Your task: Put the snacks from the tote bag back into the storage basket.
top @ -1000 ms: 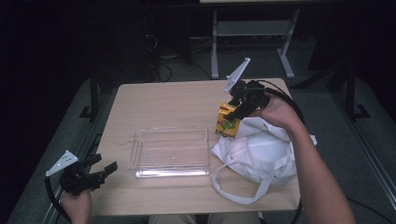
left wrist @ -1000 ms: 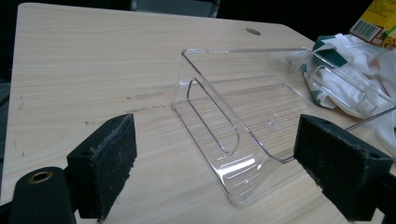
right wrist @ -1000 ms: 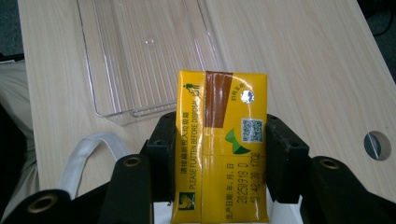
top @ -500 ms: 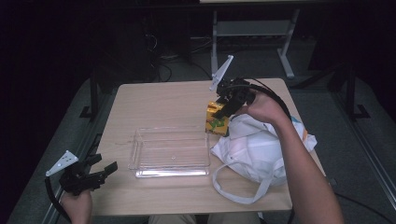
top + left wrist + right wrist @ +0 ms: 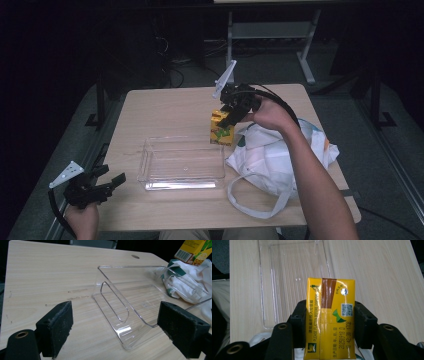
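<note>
My right gripper (image 5: 227, 121) is shut on a yellow juice carton (image 5: 221, 128) and holds it above the table, just past the far right corner of the clear plastic tray (image 5: 181, 161). In the right gripper view the carton (image 5: 329, 317) is clamped between both black jaws with its top panel facing the camera, the tray (image 5: 294, 277) beyond it. My left gripper (image 5: 107, 184) hangs open off the table's near left corner. In the left gripper view its foam pads (image 5: 56, 327) stand wide apart, facing the tray (image 5: 130, 312).
A white cloth bag (image 5: 280, 160) with green print and loop handles lies on the right half of the wooden table (image 5: 165, 110). The bag (image 5: 185, 282) and the carton (image 5: 193, 251) appear behind the tray in the left gripper view. A metal rack frame (image 5: 270, 35) stands beyond the table.
My right gripper has carried the juice carton leftward from above the bag toward the tray's far right corner. The left gripper has stayed still and open.
</note>
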The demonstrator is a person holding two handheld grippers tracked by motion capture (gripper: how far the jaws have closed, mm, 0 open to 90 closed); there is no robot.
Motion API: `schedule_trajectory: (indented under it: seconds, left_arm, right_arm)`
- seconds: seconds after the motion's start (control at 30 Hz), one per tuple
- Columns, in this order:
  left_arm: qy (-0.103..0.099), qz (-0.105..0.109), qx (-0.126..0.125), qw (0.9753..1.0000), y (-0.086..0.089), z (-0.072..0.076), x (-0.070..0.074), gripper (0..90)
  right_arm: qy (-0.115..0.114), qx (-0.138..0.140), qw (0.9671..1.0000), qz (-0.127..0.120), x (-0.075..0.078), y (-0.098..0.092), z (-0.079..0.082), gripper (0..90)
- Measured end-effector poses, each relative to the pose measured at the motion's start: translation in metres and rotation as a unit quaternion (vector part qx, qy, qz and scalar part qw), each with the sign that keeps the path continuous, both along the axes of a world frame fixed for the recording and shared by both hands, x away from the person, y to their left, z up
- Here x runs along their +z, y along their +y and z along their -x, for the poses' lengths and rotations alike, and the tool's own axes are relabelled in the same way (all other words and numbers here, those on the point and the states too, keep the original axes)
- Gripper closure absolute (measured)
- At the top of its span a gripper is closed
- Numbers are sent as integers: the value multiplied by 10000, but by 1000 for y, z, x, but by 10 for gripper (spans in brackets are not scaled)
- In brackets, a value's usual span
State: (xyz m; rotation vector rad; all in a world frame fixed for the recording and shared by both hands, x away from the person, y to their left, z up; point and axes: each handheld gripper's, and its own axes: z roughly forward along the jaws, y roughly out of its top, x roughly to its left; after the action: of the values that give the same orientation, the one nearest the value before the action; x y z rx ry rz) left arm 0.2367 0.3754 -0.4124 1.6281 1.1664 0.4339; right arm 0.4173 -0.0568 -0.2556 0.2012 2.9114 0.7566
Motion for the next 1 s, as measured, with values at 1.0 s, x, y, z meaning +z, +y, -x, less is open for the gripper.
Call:
schedule_trajectory:
  seconds: [1.0]
  left_arm:
    - [-3, 32, 2, 10000, 1, 1, 0, 127]
  right_arm:
    - [143, 157, 9997, 123, -22, 36, -18, 525]
